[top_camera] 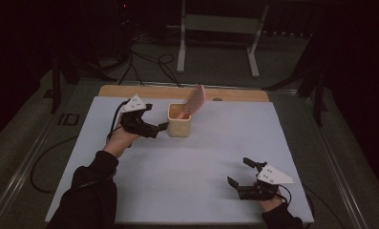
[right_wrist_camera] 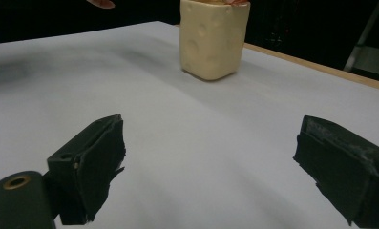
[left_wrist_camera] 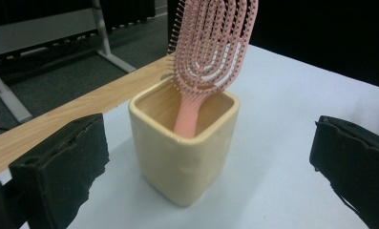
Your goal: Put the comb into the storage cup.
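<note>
from the high view, the left gripper (top_camera: 159,129) sits spread just beside a cream square cup (top_camera: 179,120) on the white table sheet (top_camera: 187,162); the right gripper (top_camera: 240,172), spread and empty, sits well apart. the left gripper view shows the pink hairbrush (left_wrist_camera: 211,52) standing handle-down inside. the right gripper view shows the cup's dimpled side. dark room behind.

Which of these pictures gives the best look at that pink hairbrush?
The left gripper view: the pink hairbrush stands close, handle down in the yellow cup. The high view shows it small and distant; the right gripper view catches just a sliver at the cup's rim.
</note>
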`<state>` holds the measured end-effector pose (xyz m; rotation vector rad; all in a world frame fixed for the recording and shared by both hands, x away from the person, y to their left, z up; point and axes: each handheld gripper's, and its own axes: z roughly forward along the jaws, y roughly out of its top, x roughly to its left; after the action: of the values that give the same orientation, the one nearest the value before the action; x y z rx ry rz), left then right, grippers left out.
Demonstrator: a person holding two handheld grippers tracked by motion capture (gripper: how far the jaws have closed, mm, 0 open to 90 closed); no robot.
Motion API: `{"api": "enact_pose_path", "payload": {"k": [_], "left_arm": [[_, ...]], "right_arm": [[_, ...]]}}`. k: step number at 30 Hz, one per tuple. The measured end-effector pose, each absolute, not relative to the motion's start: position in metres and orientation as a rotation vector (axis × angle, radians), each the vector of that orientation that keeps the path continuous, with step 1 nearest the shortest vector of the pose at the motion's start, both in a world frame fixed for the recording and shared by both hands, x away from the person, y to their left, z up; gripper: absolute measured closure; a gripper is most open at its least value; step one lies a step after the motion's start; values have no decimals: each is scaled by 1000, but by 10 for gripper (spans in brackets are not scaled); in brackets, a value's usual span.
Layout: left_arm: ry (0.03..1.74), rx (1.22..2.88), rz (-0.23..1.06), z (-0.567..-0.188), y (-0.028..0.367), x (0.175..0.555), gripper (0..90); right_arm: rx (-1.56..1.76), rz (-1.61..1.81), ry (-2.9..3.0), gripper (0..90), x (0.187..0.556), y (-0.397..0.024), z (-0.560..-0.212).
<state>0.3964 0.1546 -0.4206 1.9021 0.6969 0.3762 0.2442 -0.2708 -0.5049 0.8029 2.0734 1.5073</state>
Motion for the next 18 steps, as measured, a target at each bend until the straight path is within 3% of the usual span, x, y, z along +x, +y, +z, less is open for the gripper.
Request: {"api": "enact_pose_path", "payload": {"k": [18], "left_arm": [[705, 1914, 397, -428, 190, 356, 0]], "right_arm": [[797, 1507, 2071, 93, 244, -270, -504]]}}
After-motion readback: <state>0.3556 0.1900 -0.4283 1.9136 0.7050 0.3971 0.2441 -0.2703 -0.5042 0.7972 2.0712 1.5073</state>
